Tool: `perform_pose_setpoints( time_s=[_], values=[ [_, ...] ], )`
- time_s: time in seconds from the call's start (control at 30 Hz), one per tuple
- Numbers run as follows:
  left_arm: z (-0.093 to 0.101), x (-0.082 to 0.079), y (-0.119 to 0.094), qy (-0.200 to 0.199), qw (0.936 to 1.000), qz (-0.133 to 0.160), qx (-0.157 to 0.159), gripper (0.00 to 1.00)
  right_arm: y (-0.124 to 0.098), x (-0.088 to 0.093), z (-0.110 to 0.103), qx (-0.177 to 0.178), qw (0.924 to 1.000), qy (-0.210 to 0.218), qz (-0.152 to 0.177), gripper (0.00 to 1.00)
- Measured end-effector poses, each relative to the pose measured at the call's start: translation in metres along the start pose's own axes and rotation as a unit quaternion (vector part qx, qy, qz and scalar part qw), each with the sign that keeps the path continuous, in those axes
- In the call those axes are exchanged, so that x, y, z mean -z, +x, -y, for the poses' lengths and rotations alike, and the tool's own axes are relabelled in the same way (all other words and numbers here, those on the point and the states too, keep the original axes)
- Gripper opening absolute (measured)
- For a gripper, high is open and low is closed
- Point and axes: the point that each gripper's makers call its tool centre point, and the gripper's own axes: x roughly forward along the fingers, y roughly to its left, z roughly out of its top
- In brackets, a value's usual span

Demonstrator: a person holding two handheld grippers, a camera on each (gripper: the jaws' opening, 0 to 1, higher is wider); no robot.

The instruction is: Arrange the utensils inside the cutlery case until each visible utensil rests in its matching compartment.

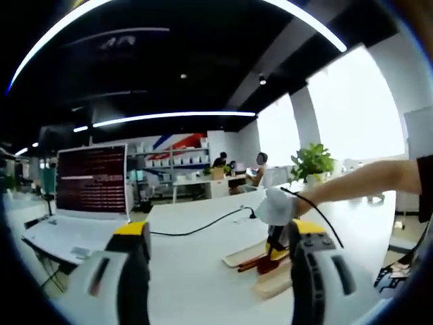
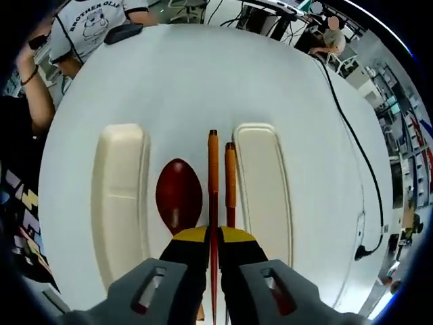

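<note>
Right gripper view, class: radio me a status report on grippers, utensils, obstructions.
Right gripper shut on chopstick. Left gripper open, idle. Second chopstick and spoon between case halves. Nothing obstructing.

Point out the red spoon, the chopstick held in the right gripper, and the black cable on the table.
red spoon (image 2: 178, 195): right gripper view, middle of its bowl.
chopstick (image 2: 213, 169): right gripper view, orange upper shaft.
black cable (image 2: 353, 152): right gripper view, mid-run across the table.

Left hand-held gripper (image 1: 215, 271) gapes wide; right hand-held gripper (image 2: 214, 245) is clamped.
</note>
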Motion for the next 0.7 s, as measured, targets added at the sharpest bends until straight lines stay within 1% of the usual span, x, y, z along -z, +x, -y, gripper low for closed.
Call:
perform_pose_setpoints(
  time_s=[0.07,0.1,0.17,0.23,0.27,0.33,0.43,0.5,0.63,0.7],
  values=[
    [-0.003,0.003,0.003,-0.002,1.0000,-0.005,-0.002,0.89,-0.003,0.002,0.000,-0.004,1.0000,0.007,0.002,0.02],
    [-0.003,0.004,0.004,-0.002,1.0000,-0.006,-0.003,0.89,-0.008,0.001,0.000,-0.008,0.9998,0.018,0.006,0.02],
    [-0.004,0.008,0.004,-0.003,0.9999,-0.015,-0.002,0.89,-0.017,0.001,0.002,-0.003,0.9995,0.028,0.012,0.02],
    [-0.004,0.007,0.002,0.000,0.9999,-0.015,-0.001,0.89,-0.025,0.002,0.002,0.006,0.9996,0.027,0.008,0.02],
    [-0.004,0.005,0.001,0.002,0.9999,-0.011,-0.003,0.89,-0.028,0.002,0.000,0.004,0.9997,0.025,0.006,0.02],
    [-0.005,0.003,-0.001,0.000,1.0000,-0.006,-0.006,0.89,-0.037,0.002,-0.006,0.002,0.9998,0.021,0.006,0.02],
    [-0.007,0.003,-0.002,-0.002,0.9999,-0.006,-0.010,0.89,-0.051,0.004,-0.015,0.006,0.9998,0.019,-0.002,0.02],
    [-0.009,0.003,-0.002,-0.003,0.9999,-0.007,-0.013,0.89,-0.059,0.000,-0.020,0.007,0.9997,0.024,0.003,0.02],
    [-0.010,0.003,-0.003,-0.004,0.9999,-0.007,-0.013,0.89,-0.066,-0.006,-0.042,-0.008,0.9995,0.028,0.013,0.02],
    [-0.011,0.002,-0.004,-0.003,0.9999,-0.005,-0.014,0.89,-0.067,-0.006,-0.049,-0.013,0.9993,0.032,0.013,0.02]
  ],
)
